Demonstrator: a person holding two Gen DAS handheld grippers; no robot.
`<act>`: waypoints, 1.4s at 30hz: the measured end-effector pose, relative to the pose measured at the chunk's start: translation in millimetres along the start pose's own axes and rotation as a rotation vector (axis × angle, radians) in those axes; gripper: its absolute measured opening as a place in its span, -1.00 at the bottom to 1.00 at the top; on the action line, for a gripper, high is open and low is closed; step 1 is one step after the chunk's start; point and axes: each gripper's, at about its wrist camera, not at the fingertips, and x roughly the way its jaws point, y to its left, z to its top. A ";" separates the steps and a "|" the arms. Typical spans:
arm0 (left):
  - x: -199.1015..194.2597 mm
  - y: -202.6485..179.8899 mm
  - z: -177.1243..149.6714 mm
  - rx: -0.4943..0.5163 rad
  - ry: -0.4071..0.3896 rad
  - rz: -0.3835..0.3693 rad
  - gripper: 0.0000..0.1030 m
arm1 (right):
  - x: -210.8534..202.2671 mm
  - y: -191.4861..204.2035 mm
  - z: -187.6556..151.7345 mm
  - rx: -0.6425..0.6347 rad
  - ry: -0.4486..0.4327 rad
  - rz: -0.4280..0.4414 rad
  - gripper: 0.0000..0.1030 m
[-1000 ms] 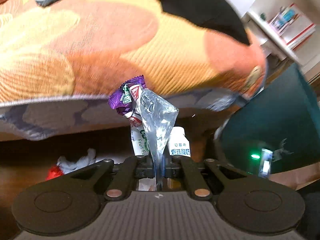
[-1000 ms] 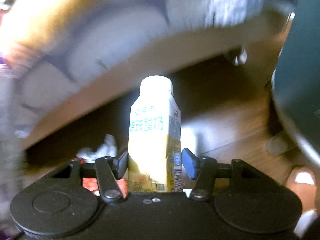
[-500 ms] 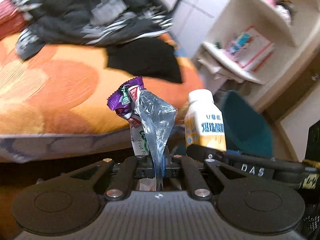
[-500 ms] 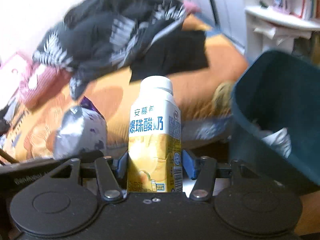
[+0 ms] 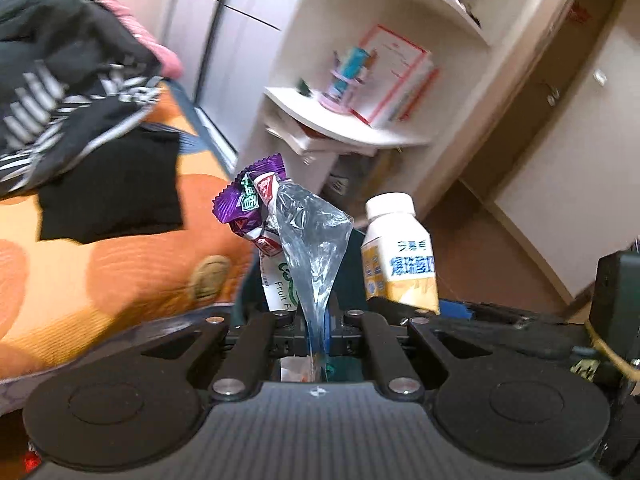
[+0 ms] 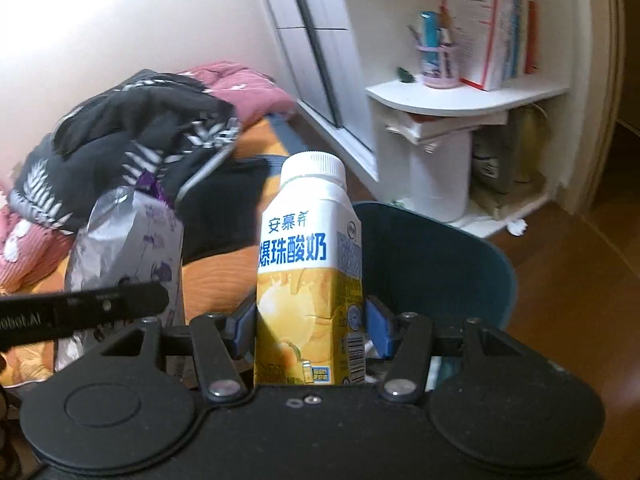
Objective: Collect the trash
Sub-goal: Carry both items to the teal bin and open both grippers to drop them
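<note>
My left gripper is shut on a bundle of wrappers: clear crinkled plastic, a purple sweet wrapper and a white packet. My right gripper is shut on a yellow and white yoghurt carton with a white cap, held upright between the blue pads. That carton also shows in the left wrist view, just right of the wrappers. In the right wrist view the wrappers and part of the left gripper sit at the left. A dark teal bin stands open right behind the carton, with pale scraps inside.
A bed with an orange patterned cover and heaped dark clothes fills the left. A white corner shelf with books and a pen cup stands behind the bin. Brown wooden floor lies to the right.
Both grippers rose from under the bed's edge near the floor to above the bed, swinging right toward the shelf and the teal bin. Each kept its hold throughout.
</note>
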 end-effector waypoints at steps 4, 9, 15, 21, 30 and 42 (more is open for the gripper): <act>35.0 -22.6 15.8 0.034 0.054 -0.005 -0.90 | 15.9 -21.4 -0.7 -0.003 0.050 -0.036 0.07; 85.6 -40.4 25.2 0.065 0.120 0.021 -0.90 | 30.2 -38.1 -7.7 -0.031 0.114 -0.077 0.08; 138.9 -45.3 19.5 0.092 0.200 0.078 -0.90 | 51.9 -50.2 -13.6 -0.025 0.190 -0.104 0.08; 168.6 -39.4 12.2 0.099 0.235 0.127 -0.90 | 59.8 -55.6 -20.1 0.019 0.209 -0.090 0.09; 165.8 -24.2 6.0 0.036 0.269 0.108 -0.40 | 47.7 -49.5 -18.7 -0.024 0.191 -0.112 0.10; 73.7 -15.9 -4.5 0.021 0.134 0.094 0.07 | -8.4 -19.8 -8.6 -0.095 0.049 -0.095 0.12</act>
